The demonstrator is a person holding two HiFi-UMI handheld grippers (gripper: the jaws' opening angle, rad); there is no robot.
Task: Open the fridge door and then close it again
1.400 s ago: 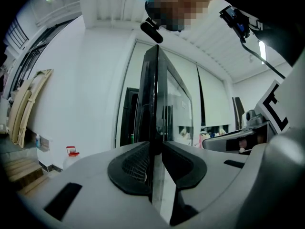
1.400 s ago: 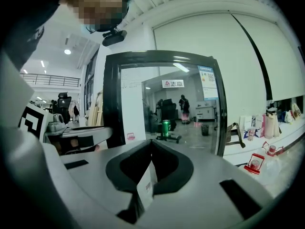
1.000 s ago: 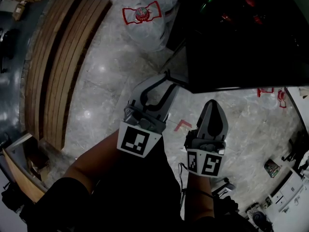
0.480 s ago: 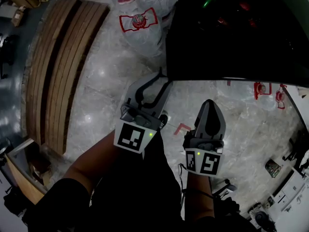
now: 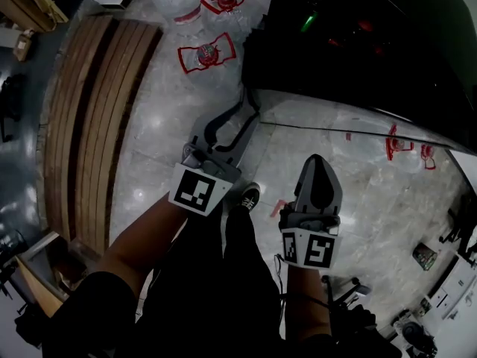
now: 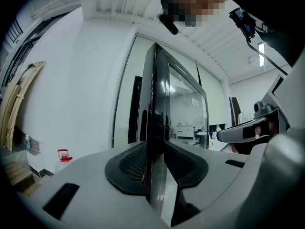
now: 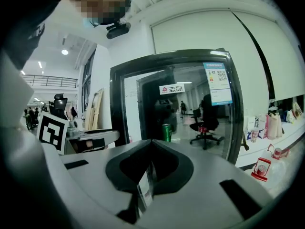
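Note:
The black glass-fronted fridge [image 5: 358,51] fills the top right of the head view. My left gripper [image 5: 250,104] reaches the free vertical edge of the fridge door [image 6: 155,104]. That edge stands between its pads [image 6: 131,168], and the jaws are opening around it. My right gripper [image 5: 319,161] hangs lower and to the right, shut with nothing in it and apart from the door. In the right gripper view the glass door [image 7: 190,104] faces me, and a green can [image 7: 166,131] shows inside.
Large water jugs with red handles [image 5: 205,54] stand on the marble floor left of the fridge. A curved wooden slatted bench [image 5: 89,110] runs along the left. More red-handled jugs [image 5: 395,144] sit to the right. The person's shoe [image 5: 248,196] is below the left gripper.
The door edge and my left gripper have swung up the frame toward the fridge body. The right gripper followed a little.

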